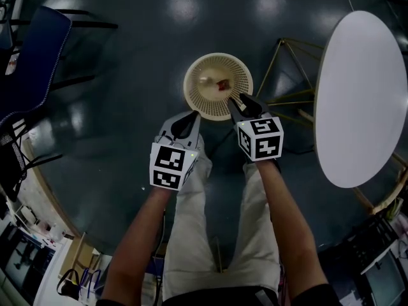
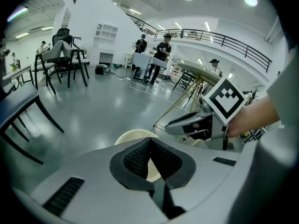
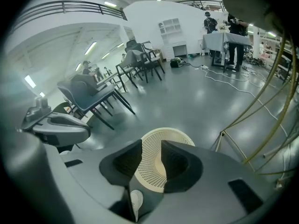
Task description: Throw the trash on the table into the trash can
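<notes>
Cream trash can (image 1: 201,104) by table (image 1: 360,101), under shut left tool (image 1: 190,118), open empty right tool (image 1: 242,102).

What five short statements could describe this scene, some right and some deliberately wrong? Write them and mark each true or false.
1. The trash can stands on the floor. True.
2. The right tool is shut on a piece of trash. False: the right tool's jaws stand apart with nothing between them.
3. The left tool has its jaws together. True.
4. The trash can is empty. False: a red scrap lies inside it.
5. The white table is on the person's left. False: the table is on the right.
</notes>
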`<state>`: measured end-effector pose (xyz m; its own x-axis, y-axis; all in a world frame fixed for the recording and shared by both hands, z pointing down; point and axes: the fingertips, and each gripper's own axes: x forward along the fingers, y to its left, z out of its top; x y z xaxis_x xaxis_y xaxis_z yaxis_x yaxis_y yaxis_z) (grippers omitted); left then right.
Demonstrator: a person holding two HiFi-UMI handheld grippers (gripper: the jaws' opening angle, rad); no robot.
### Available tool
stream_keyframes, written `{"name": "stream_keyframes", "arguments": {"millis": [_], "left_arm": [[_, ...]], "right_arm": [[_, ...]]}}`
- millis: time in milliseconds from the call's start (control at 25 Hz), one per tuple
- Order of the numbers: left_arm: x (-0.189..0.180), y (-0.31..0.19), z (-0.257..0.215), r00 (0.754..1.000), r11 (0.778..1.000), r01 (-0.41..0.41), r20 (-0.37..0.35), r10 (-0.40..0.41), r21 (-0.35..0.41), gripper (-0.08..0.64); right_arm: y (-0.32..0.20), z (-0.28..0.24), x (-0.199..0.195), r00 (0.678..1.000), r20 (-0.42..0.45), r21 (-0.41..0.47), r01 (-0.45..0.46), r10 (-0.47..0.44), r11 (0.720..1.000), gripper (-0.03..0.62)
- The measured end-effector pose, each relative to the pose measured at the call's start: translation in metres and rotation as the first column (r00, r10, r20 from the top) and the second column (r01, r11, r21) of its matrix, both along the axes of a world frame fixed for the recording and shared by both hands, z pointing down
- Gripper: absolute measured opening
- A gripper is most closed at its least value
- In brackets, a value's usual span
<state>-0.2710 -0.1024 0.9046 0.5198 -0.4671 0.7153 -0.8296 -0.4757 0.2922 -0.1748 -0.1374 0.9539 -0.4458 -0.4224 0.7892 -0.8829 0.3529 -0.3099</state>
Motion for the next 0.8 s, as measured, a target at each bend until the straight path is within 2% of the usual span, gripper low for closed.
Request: {"name": "stream_keyframes", "arguments": {"millis": [200, 520, 800], "left_arm": [[0.002, 0.0, -0.013, 1.0, 1.0, 0.008, -0.012, -0.008, 0.004, 0.015], [0.005, 0.009, -0.074, 1.0, 0.998, -0.021, -0.005, 0.022, 0.051, 0.015], [-0.008, 0.006, -0.137, 1.0, 0.997, 0.03, -0.004, -0.029, 0.069, 0.015]], "right_arm": [[0.002, -0.018, 0.0, 1.0, 0.002, 0.022, 0.002, -0.002, 1.0, 0.131], [0.017, -0.092, -0.004, 1.0, 0.021, 0.066, 0.008, -0.01, 0.998, 0.074], [0.02, -0.163, -0.014, 0.999, 0.036, 0.111, 0.021, -0.025, 0.994, 0.042]]}}
